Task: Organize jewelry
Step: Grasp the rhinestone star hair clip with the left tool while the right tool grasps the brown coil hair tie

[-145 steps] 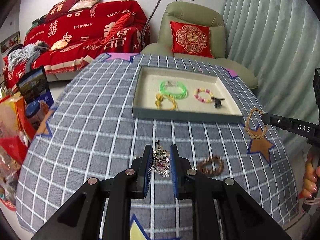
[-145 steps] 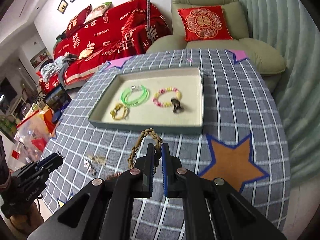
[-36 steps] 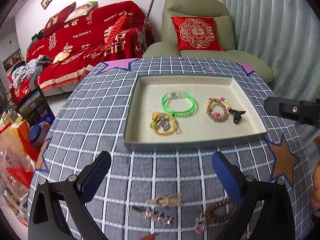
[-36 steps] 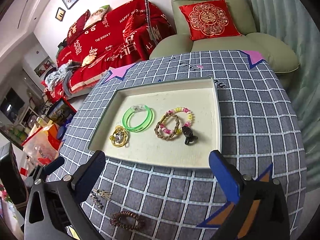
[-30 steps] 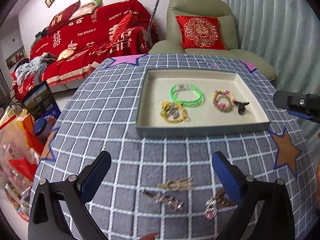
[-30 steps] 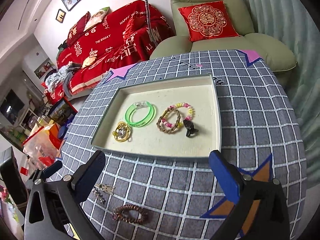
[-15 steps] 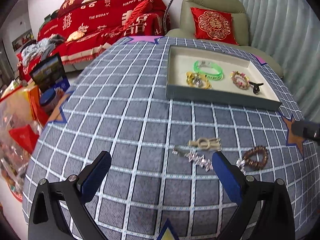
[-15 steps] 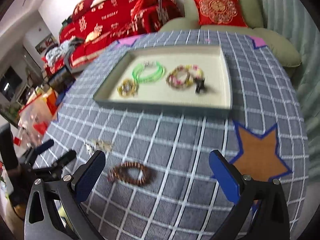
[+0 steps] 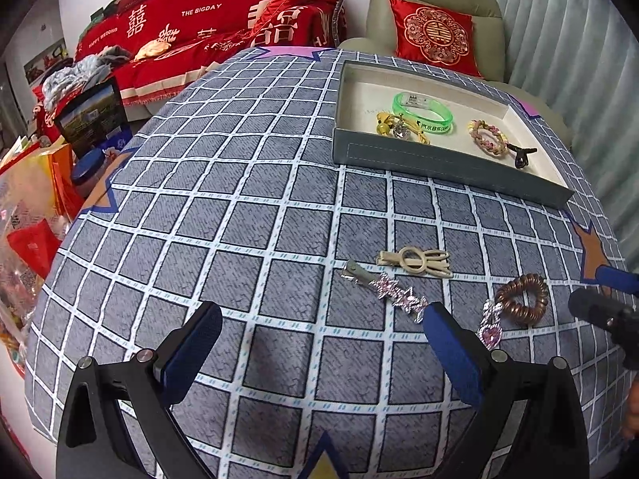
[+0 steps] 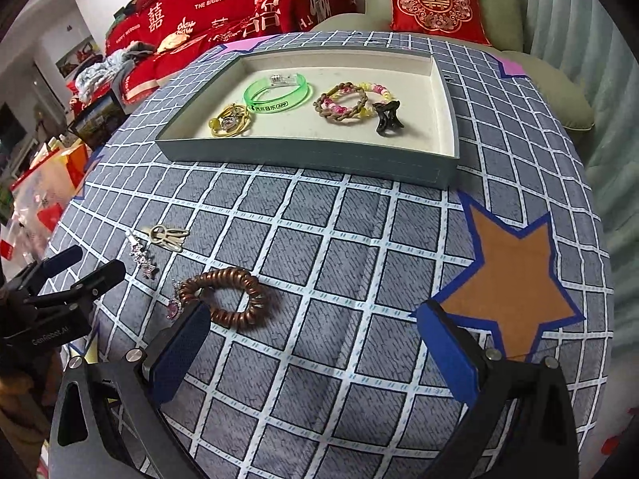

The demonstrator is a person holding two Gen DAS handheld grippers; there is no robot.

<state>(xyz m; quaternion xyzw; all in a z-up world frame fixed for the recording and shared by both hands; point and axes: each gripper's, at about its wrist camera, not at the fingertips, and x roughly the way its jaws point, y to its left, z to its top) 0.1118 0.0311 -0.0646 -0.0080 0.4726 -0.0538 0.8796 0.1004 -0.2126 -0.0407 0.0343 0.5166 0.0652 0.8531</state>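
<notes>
Both grippers are empty right now, fingers spread wide apart. The right gripper hovers low over the counter, and the brown coil hair tie sits just ahead of its left finger, almost touching the pad. That one looks like the easy grab: springy, light, grippy plastic coil, so pinching across one side of the loop should do it.

The left gripper has the pink star clip just ahead of its right finger, the beige hair clip a bit further out, and the heart pendant off beyond the right finger, touching the coil. The pendant looks small, hard and probably slippery, so I'd squeeze its flat faces. The clips are stiff and thin, so I'd grab across the middle.

The tray is well ahead of both, already holding bracelets.
</notes>
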